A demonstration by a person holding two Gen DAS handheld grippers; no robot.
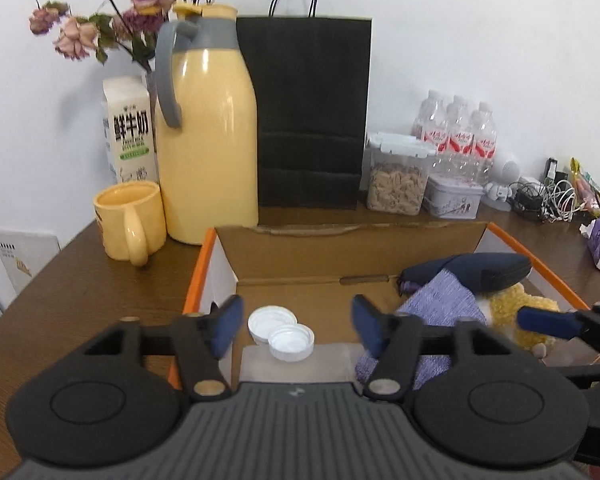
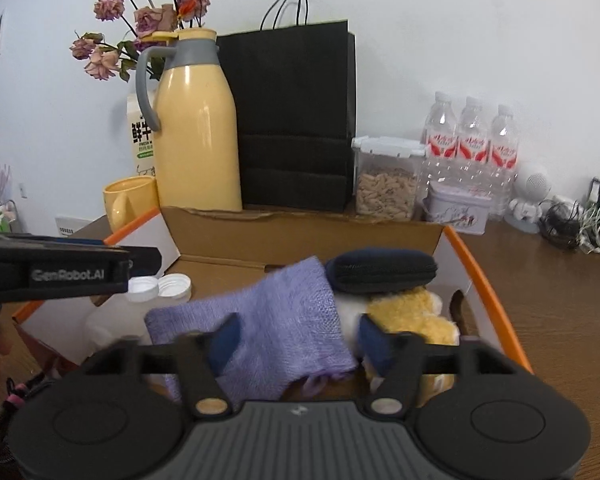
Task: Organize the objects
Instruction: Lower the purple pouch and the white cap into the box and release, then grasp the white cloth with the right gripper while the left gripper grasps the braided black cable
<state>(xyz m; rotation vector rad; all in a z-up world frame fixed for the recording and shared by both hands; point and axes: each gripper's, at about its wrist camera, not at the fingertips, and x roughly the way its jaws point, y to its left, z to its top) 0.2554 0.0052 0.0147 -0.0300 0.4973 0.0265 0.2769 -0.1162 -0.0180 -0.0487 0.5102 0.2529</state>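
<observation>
The open cardboard box (image 1: 380,248) with orange edges sits on the brown table (image 1: 80,280) and holds a purple knitted cloth (image 2: 276,320), a dark blue pouch (image 2: 380,268), a yellow plush toy (image 2: 416,316) and two white caps (image 1: 280,328). The cloth lies flat, draped over the toy. Left gripper (image 1: 296,324): jaws spread above the caps, nothing between them. Right gripper (image 2: 296,340): jaws spread over the cloth, not pinching it. A yellow jug (image 1: 208,128) stands behind the box against the white wall.

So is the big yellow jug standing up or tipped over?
Standing up. The yellow thermos jug stands upright on the table behind the cardboard box, lid on top, handle at its side.
</observation>
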